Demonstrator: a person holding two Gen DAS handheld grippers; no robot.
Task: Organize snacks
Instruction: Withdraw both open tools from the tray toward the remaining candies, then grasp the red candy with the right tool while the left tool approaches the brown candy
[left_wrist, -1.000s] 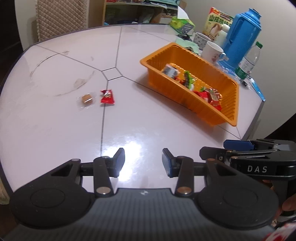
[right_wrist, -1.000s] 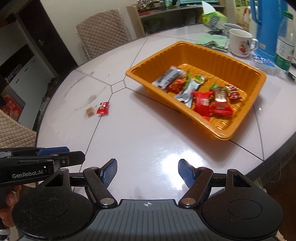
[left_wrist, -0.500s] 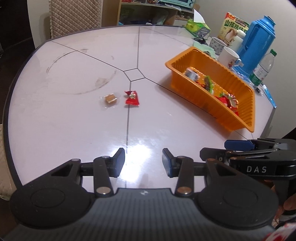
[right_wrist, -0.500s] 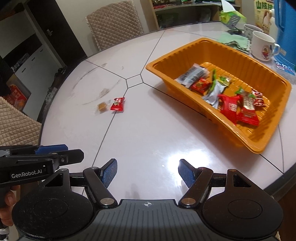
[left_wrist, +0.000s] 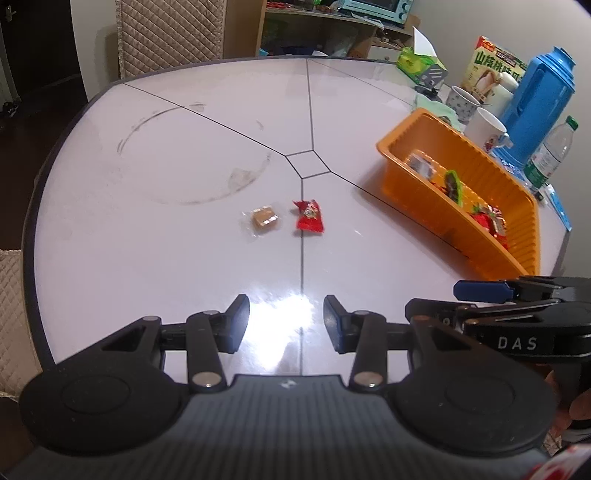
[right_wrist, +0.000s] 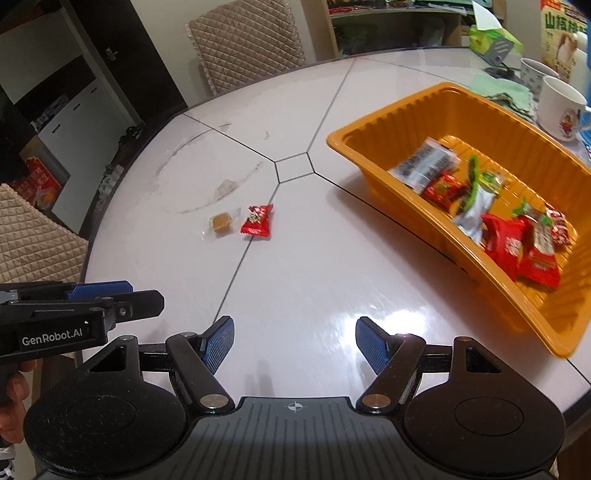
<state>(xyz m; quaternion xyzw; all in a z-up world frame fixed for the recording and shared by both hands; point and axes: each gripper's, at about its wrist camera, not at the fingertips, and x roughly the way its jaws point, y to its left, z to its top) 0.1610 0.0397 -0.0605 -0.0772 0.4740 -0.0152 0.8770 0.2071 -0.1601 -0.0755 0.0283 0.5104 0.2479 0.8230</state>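
Two loose snacks lie side by side on the white table: a brown candy in clear wrap and a red packet to its right. An orange tray at the right holds several wrapped snacks. My left gripper hovers open over the near table, well short of the loose snacks, nothing between its fingers. My right gripper stands open wider, also empty, near the front edge. Each gripper shows at the side of the other's view.
Behind the tray stand two mugs, a blue thermos, a water bottle, a carton and a tissue box. Padded chairs ring the table. The table edge is close at the right.
Both grippers have swung left across the table; the two loose snacks now sit nearer the middle of both views and the tray has slid to the right. Jaw openings are unchanged.
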